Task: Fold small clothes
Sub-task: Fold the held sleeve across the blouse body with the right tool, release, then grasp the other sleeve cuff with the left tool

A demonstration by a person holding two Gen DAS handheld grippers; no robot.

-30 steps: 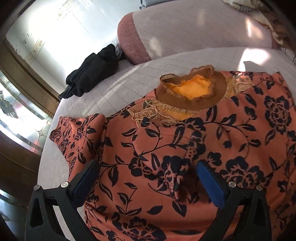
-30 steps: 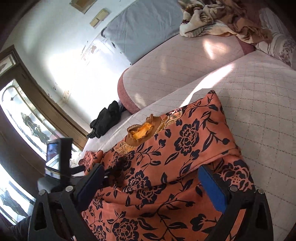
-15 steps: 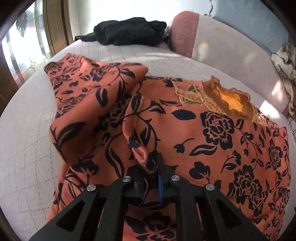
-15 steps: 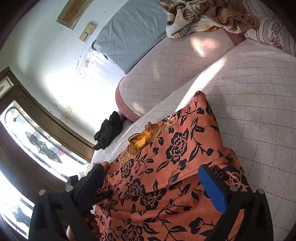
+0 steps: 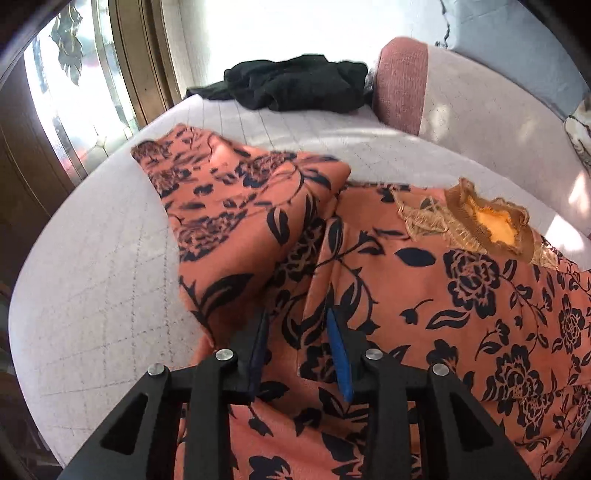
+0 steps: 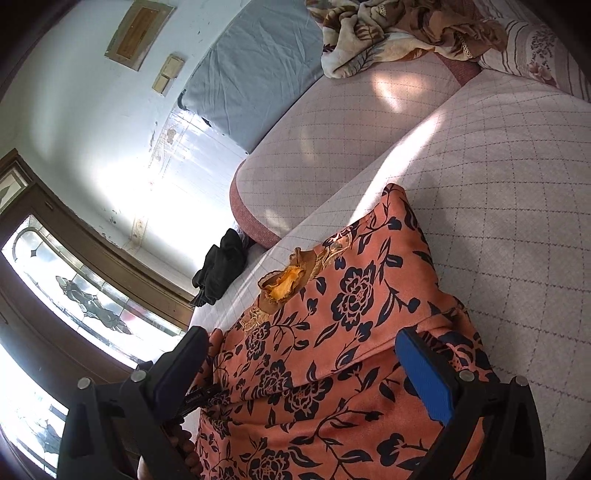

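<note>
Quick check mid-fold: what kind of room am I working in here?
Most likely a home living room or bedroom. The floral top lies on a quilted cushioned seat or bed with a bolster behind it, a crumpled blanket is heaped further back, and a leaded-glass window sits in a wooden frame.

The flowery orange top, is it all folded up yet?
Partly. One sleeve lies across the orange floral top; the body remains spread on the bed.

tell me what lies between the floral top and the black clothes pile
Only bare quilted bed cover lies between the floral top and the black clothes pile, in the left wrist view.
</note>
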